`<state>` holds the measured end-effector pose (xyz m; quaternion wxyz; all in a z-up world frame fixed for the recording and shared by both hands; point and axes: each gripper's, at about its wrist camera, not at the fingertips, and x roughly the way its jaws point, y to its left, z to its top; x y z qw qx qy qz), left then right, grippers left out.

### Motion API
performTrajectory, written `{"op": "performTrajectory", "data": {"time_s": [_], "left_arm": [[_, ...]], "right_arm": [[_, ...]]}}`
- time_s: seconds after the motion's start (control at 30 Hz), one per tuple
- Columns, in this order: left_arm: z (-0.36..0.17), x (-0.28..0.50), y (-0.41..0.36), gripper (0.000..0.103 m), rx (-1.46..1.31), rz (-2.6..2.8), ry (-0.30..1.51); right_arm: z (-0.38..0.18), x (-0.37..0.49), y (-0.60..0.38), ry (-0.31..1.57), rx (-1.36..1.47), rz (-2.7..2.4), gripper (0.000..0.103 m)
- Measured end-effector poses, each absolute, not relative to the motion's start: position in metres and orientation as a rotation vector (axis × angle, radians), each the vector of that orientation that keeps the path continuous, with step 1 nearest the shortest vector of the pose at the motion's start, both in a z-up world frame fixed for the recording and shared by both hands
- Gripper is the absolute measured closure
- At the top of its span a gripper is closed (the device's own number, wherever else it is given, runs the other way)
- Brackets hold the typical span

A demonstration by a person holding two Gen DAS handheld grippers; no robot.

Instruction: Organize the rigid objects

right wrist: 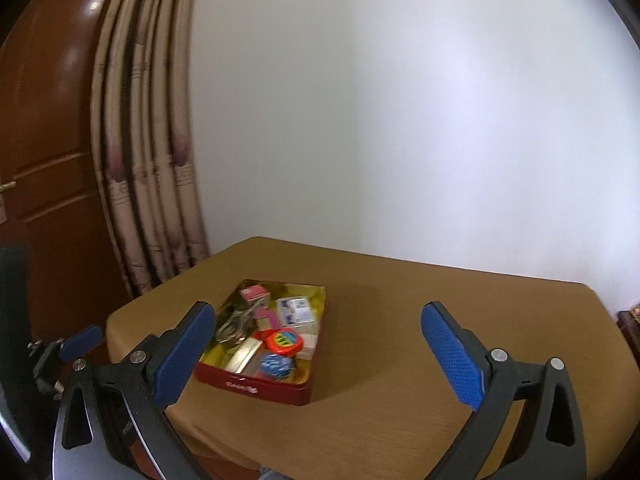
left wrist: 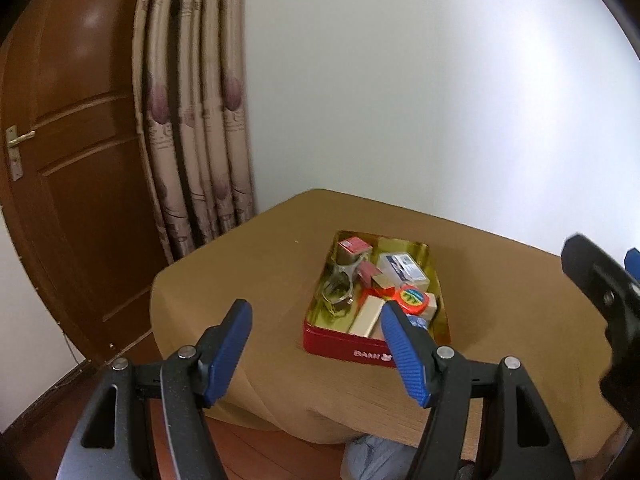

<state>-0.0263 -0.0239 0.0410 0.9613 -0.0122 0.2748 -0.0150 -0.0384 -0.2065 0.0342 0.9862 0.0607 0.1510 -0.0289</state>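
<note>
Both hand-held grippers, left (left wrist: 316,344) and right (right wrist: 320,354), stand wide and empty, held back from the bench (right wrist: 400,300). The red tin (right wrist: 280,390) sits near the bench's left front, packed with small rigid items: a tape measure (right wrist: 285,341), a gold box (right wrist: 244,354), a card case (right wrist: 296,310). Nothing remains loose outside; any further approach should descend vertically, clear of the tin's rim. Curtain (left wrist: 192,120) and door (left wrist: 72,140) stand well behind.

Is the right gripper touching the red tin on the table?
Apart. The right wrist view shows the right gripper open and empty, its fingers held above the table, with the red tin lying farther off, its wall clear of both.
</note>
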Motion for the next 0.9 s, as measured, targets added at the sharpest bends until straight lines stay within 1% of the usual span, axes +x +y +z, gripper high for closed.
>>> {"op": "performTrajectory", "data": {"time_s": [0.17, 0.4, 0.57, 0.77, 0.9], "left_arm": [[0.033, -0.020, -0.027, 0.034, 0.006, -0.054, 0.592], [0.023, -0.012, -0.017, 0.034, -0.041, -0.034, 0.619], [0.018, -0.010, -0.017, 0.034, -0.032, -0.028, 0.625], [0.019, -0.016, -0.021, 0.034, 0.004, -0.002, 0.580], [0.018, -0.015, -0.024, 0.034, 0.010, -0.010, 0.588]], "right_arm": [[0.031, -0.038, -0.201, 0.297, 0.099, -0.069, 0.001], [0.028, -0.037, -0.200, 0.293, 0.084, -0.080, 0.001], [0.022, -0.038, -0.204, 0.277, 0.136, -0.015, 0.001], [0.015, -0.027, -0.209, 0.374, 0.201, 0.018, 0.001], [0.014, -0.025, -0.205, 0.401, 0.160, 0.000, 0.001]]}}
